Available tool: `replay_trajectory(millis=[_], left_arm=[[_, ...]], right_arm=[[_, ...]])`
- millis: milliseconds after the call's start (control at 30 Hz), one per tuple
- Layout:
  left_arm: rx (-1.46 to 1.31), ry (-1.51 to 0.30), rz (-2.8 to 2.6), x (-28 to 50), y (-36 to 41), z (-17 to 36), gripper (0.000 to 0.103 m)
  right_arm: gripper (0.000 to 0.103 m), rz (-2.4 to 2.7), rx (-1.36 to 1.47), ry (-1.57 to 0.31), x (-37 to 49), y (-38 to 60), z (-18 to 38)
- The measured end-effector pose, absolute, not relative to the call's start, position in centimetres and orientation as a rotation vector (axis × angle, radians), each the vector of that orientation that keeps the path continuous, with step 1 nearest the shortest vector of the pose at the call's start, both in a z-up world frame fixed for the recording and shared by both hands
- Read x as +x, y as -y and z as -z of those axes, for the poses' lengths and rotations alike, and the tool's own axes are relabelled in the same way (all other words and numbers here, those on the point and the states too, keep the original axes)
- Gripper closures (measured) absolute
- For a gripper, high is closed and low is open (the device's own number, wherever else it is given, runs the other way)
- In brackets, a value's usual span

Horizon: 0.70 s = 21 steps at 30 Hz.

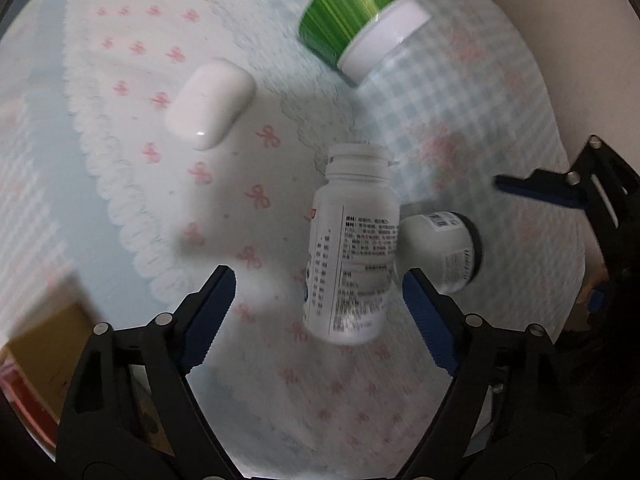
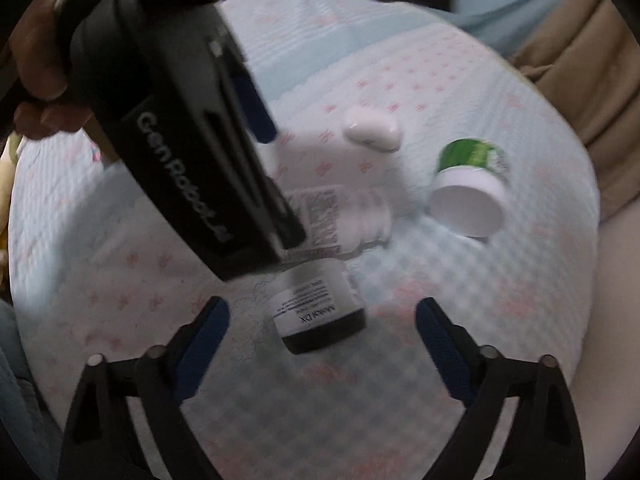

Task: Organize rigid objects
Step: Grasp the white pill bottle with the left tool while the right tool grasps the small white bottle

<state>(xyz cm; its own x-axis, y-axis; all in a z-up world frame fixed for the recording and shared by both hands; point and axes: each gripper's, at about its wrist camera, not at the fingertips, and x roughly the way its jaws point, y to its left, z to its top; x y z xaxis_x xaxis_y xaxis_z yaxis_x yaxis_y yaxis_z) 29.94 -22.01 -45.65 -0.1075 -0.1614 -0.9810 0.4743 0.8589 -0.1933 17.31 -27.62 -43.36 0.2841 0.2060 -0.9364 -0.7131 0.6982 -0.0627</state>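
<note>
While both views are smeared by motion blur, you can still place the four items on the quilted bedspread (image 1: 132, 184) with pink bows. Your left hand-held gripper (image 1: 318, 304) is spread wide, and the white pill bottle (image 1: 350, 248) lies on its side between the blue fingers, touching neither; its cap end points away from the camera. Label text is printed but too blurred to read. Just to its right lies the small black-lidded jar (image 1: 444, 252), also on its side, partly hidden behind the right finger and touching or nearly touching the bottle; you cannot tell which. Your right hand-held gripper (image 2: 322, 328) is likewise spread, with that jar (image 2: 320, 314) between its fingers, ungripped. In the right wrist view the left gripper's black body covers most of the pill bottle (image 2: 352, 216). The white rounded case (image 1: 210, 104) lies well apart, upper left. The green-labelled tub (image 1: 360, 20), on its side, is cut off at the frame's top edge. A yellowish box (image 1: 52, 344) at lower left is unidentifiable.
</note>
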Motion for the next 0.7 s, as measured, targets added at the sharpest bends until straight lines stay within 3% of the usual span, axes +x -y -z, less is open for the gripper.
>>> replay_trajectory(millis=[200,367,533,600,700], left_arm=[[0.249,-1.633,0.572,30.2,22.8,47.6,0.024],[0.221,-1.639,0.573,30.8,23.1,48.4,0.026],[0.222,-1.632,0.586,31.3,23.4,48.6,0.028],[0.222,-1.626,0.597,31.3,23.6,48.6,0.032],[0.205,-1.624,0.621,31.4,24.4,48.6,0.047]], right_arm=[[0.027,-0.734,-0.583,-1.137,17.5,27.2,45.7],[0.028,-0.746,-0.553,-1.139,18.0,27.4,46.3],[0.037,-0.751,-0.56,-1.13,18.3,27.2,47.0],[0.045,-0.74,-0.563,-1.126,18.5,27.2,47.2],[0.046,-0.738,-0.54,-1.136,19.1,27.3,47.3]])
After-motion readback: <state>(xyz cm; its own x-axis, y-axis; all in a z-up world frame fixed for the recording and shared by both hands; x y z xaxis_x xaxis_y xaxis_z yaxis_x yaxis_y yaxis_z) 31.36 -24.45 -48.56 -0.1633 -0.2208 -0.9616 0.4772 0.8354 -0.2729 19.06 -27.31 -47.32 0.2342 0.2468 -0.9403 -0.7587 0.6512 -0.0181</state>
